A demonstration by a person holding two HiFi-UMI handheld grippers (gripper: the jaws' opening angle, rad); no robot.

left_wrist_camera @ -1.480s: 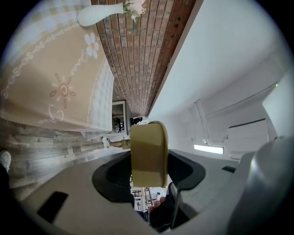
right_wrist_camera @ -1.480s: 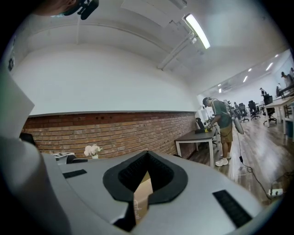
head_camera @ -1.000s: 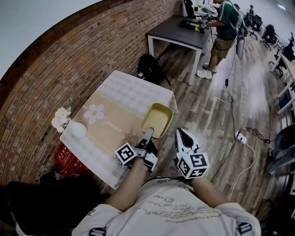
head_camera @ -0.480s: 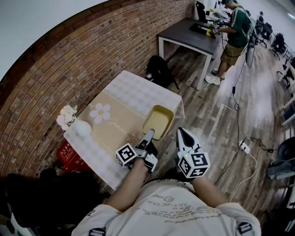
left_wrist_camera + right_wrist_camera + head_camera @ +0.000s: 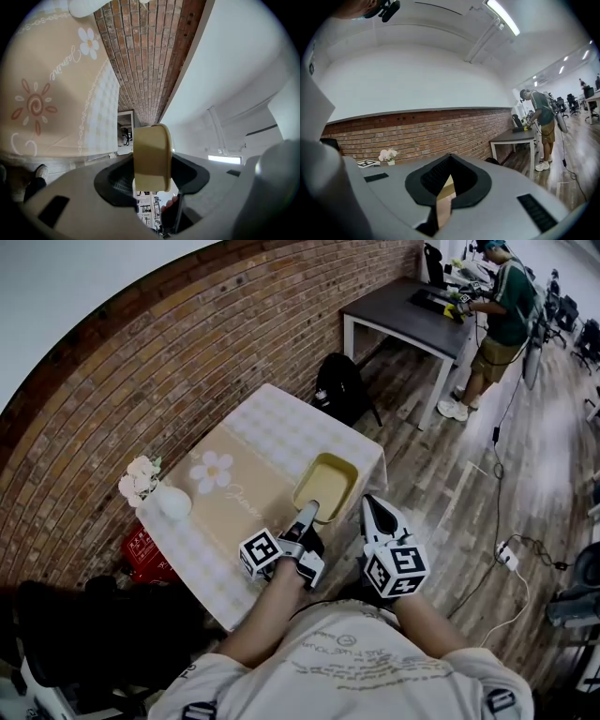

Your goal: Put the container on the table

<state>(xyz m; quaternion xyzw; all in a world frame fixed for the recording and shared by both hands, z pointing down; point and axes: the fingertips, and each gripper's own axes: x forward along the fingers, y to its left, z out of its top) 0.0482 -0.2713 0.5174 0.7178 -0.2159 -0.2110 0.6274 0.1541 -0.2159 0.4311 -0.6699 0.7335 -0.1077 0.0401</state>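
Container (image 5: 325, 486), a shallow yellow tray with rounded corners, probably hard plastic, sits at the near edge of the cloth-covered table (image 5: 192, 542). The left gripper (image 5: 307, 513) pinches its wall. Held at one side only, it could tip or slide off. The right gripper (image 5: 375, 509) is closed and empty.

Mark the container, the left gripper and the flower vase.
container (image 5: 326, 486): head view, its yellow inner floor.
left gripper (image 5: 308, 513): head view, between its fingertips, at the container's near rim.
flower vase (image 5: 173, 504): head view, its white body.
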